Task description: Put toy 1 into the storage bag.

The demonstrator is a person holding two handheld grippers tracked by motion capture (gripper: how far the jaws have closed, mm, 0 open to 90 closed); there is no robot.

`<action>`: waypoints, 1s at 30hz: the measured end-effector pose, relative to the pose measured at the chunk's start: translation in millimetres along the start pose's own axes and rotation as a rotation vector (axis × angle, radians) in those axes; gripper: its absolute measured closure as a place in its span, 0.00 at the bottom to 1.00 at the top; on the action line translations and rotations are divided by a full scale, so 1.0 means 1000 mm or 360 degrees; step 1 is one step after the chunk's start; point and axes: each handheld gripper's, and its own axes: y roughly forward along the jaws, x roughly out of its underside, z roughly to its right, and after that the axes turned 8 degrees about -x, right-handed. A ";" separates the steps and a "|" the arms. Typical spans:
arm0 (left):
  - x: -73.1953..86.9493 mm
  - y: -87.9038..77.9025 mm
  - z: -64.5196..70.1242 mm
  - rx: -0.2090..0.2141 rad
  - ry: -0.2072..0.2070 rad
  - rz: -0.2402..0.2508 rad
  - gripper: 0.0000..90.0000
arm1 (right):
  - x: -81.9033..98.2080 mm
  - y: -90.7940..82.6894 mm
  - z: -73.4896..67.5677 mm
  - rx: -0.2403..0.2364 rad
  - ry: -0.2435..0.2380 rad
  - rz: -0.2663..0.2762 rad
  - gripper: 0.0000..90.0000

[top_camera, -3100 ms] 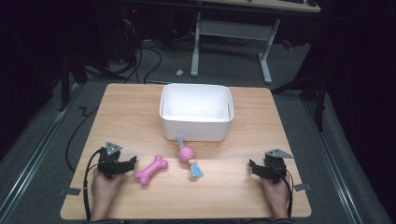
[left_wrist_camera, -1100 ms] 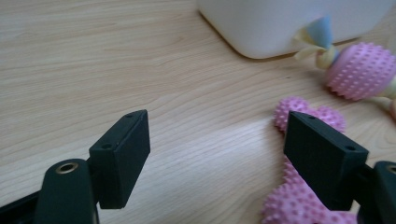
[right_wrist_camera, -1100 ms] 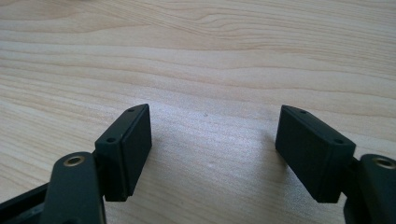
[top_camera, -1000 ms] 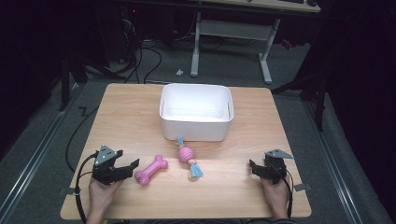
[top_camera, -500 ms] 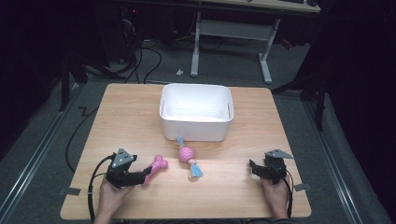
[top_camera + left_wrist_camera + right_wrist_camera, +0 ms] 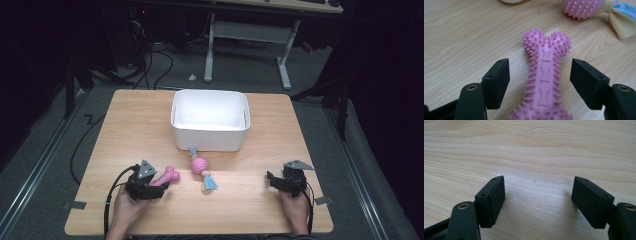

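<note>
Lying between the left tongs (image 6: 540, 82), untouched: the pink bone toy (image 6: 545, 75).

Bare desk (image 6: 250, 200) lies open between the two hands. A white bin (image 6: 210, 120) blocks the middle; a knotted rope toy (image 6: 201, 170) lies just before it.

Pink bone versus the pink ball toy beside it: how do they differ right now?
The pink bone is one spiky piece; the ball toy has cloth tails knotted at both ends. The bone lies between the left gripper's jaws, which have been closing but do not yet press it; the ball toy lies free, nearer the white bin. Both are pink, nubbed, and on the table.
</note>
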 end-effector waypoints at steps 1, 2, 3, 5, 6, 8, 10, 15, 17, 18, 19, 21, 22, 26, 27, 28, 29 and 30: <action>0.000 0.001 0.000 0.0003 0.0001 -0.0008 0.37 | 0.000 0.000 0.000 0.0000 0.0000 0.0000 0.30; 0.000 0.001 0.000 0.0002 0.0007 -0.0011 0.37 | 0.000 0.000 0.000 0.0000 0.0000 0.0000 0.30; 0.000 0.002 0.000 0.0005 0.0006 -0.0013 0.38 | 0.000 0.000 0.000 0.0000 0.0000 0.0000 0.30; 0.000 0.003 0.000 0.0000 0.0019 -0.0021 0.40 | 0.000 0.000 0.000 0.0000 0.0001 0.0000 0.30; 0.000 0.003 0.000 0.0001 0.0023 -0.0022 0.40 | 0.000 0.000 0.000 0.0000 0.0000 0.0000 0.30; 0.000 0.004 0.000 -0.0001 0.0027 -0.0026 0.42 | 0.000 0.000 0.000 0.0000 0.0000 0.0000 0.30; 0.000 0.005 0.001 0.0002 0.0037 -0.0041 0.42 | 0.000 0.000 0.000 0.0000 0.0000 0.0000 0.30; 0.000 0.008 0.002 0.0031 0.0050 -0.0072 0.45 | 0.000 0.000 0.000 0.0000 0.0000 0.0000 0.30; 0.000 0.009 0.002 0.0031 0.0055 -0.0081 0.51 | 0.000 0.000 0.000 0.0000 0.0001 0.0000 0.30; 0.000 0.010 0.003 0.0038 0.0059 -0.0094 0.51 | 0.000 0.000 0.000 0.0000 0.0001 0.0000 0.30; 0.000 0.011 0.003 0.0040 0.0072 -0.0103 0.57 | 0.000 0.000 0.000 0.0000 0.0001 0.0000 0.30; 0.001 0.011 0.004 0.0024 0.0081 -0.0105 0.59 | 0.000 0.000 0.000 0.0000 0.0000 0.0000 0.30; 0.001 0.011 0.004 0.0023 0.0084 -0.0104 0.62 | 0.000 0.000 0.000 0.0000 0.0001 0.0000 0.30; 0.001 0.012 0.003 0.0034 0.0086 -0.0095 0.64 | 0.000 0.000 0.000 -0.0001 0.0000 0.0000 0.30; 0.001 0.012 0.003 0.0034 0.0086 -0.0095 0.65 | 0.000 0.000 0.000 -0.0001 0.0000 0.0000 0.30; 0.001 0.012 0.003 0.0034 0.0089 -0.0097 0.65 | 0.000 0.000 0.000 -0.0001 0.0000 0.0000 0.30; 0.000 0.012 0.004 0.0027 0.0105 -0.0101 0.65 | 0.000 0.000 0.000 -0.0001 0.0001 0.0000 0.30; 0.000 0.011 0.004 0.0024 0.0115 -0.0105 0.66 | 0.000 0.000 0.000 -0.0001 0.0000 0.0000 0.30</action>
